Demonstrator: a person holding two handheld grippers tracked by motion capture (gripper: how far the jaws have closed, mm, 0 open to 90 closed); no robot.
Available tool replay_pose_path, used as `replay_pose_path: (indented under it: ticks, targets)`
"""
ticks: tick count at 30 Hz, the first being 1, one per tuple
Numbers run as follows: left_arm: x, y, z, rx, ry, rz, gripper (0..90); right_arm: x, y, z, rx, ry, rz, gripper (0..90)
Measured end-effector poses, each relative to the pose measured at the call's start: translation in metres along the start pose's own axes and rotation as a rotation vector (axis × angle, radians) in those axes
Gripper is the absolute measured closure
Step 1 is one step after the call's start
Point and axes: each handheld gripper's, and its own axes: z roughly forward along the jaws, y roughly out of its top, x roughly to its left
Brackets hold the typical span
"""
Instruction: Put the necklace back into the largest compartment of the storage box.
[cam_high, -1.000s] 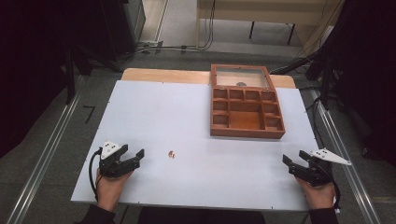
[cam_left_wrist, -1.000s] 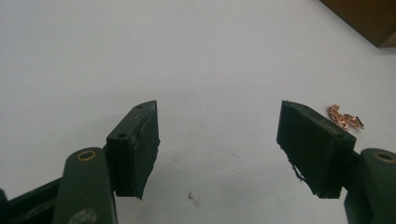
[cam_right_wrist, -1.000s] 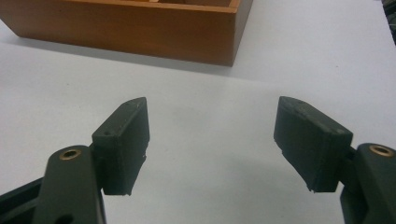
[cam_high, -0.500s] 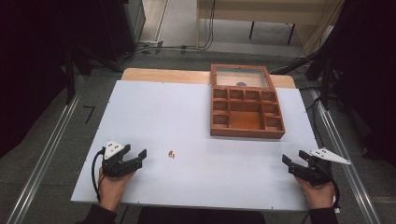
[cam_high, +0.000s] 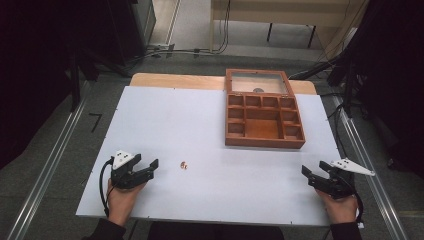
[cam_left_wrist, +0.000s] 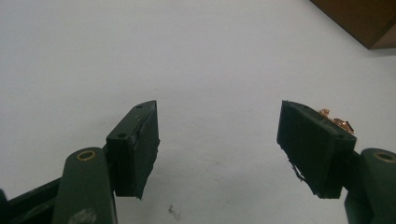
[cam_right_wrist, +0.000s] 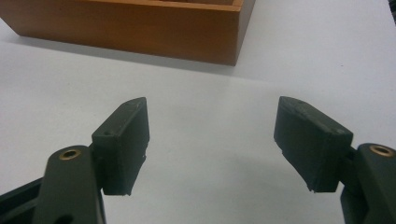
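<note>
Two grippers rest low at the near edge of the white table (cam_high: 200, 125), one in each hand, both with jaws spread wide and holding nothing. The left gripper (cam_high: 145, 168) points right toward a small copper-coloured piece (cam_high: 183, 164) lying just beyond its tips; in the left gripper view that piece (cam_left_wrist: 337, 121) peeks from behind one jaw. The right gripper (cam_high: 313, 175) points left and forward toward the wooden compartment box (cam_high: 263, 116), which sits well apart at the far right.

The flat white table top (cam_high: 200, 125) looks smooth and matt. The brown wooden compartment box (cam_high: 263, 120) has a glassy lid panel, and the matt black plastic-looking left gripper (cam_left_wrist: 219, 140) carries brass-coloured rivets.
</note>
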Motion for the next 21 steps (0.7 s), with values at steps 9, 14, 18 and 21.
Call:
replay_pose_path:
  ticks: [9, 14, 18, 21]
  targets:
    - [-0.003, 0.003, 0.004, 0.002, -0.013, -0.002, 30.1, 0.001, 0.0, 0.0, 0.005, 0.001, -0.002, 25.1]
    - [-0.006, 0.004, 0.007, 0.003, -0.023, -0.006, 30.1, 0.001, 0.0, 0.001, 0.005, 0.001, -0.006, 25.1]
    - [-0.008, 0.005, 0.009, 0.003, -0.028, 0.003, 30.2, 0.001, 0.0, 0.001, 0.004, 0.0, -0.007, 25.1]
    - [-0.01, 0.006, 0.011, 0.002, -0.027, 0.004, 30.3, 0.001, 0.0, 0.001, 0.006, 0.001, -0.008, 25.2]
